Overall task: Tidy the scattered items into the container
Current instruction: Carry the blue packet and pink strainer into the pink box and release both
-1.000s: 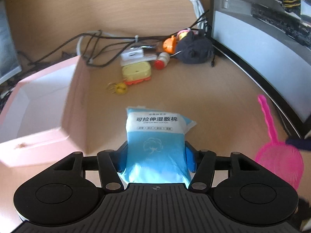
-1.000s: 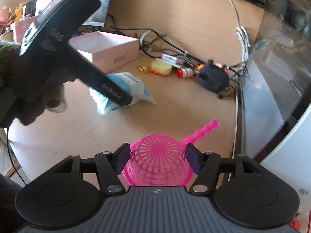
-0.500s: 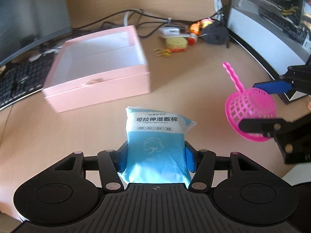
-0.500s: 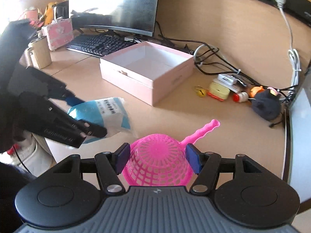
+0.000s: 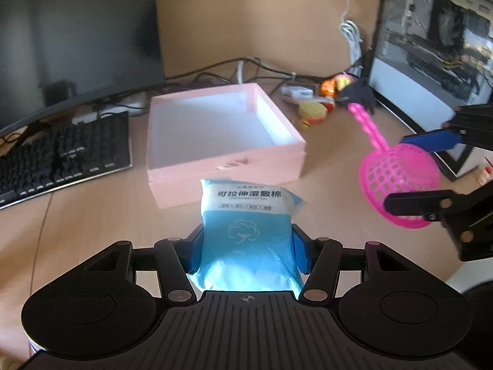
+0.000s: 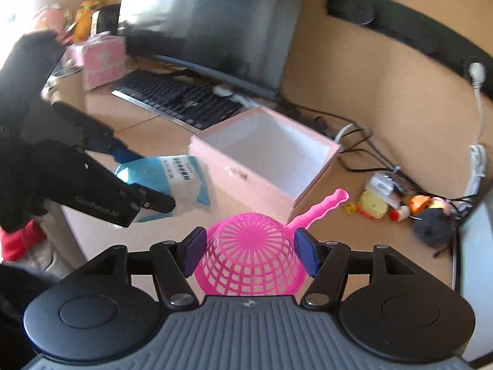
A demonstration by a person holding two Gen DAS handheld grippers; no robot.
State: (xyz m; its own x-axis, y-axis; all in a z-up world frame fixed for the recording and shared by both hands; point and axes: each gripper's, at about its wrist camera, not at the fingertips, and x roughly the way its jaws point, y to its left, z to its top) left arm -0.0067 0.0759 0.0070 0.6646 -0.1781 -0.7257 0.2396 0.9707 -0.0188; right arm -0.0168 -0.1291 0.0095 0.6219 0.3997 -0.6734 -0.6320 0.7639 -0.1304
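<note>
Your left gripper (image 5: 246, 246) clamps one blue packet of wet cotton pads (image 5: 246, 231), held in the air just in front of the pink box (image 5: 228, 169). That one open box on the desk (image 5: 92, 231) shows only its white inside, with nothing in it. Your right gripper (image 6: 249, 251) grips one pink mesh scoop (image 6: 249, 256) by its bowl, handle pointing toward the box's near corner. Farther right, a yellow case (image 6: 374, 205), an orange toy (image 6: 419, 200) and a dark plush (image 6: 434, 226) lie among cables.

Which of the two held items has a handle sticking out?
The pink mesh scoop in the right gripper; its handle points toward the pink box. The left gripper holds a flat blue packet.
</note>
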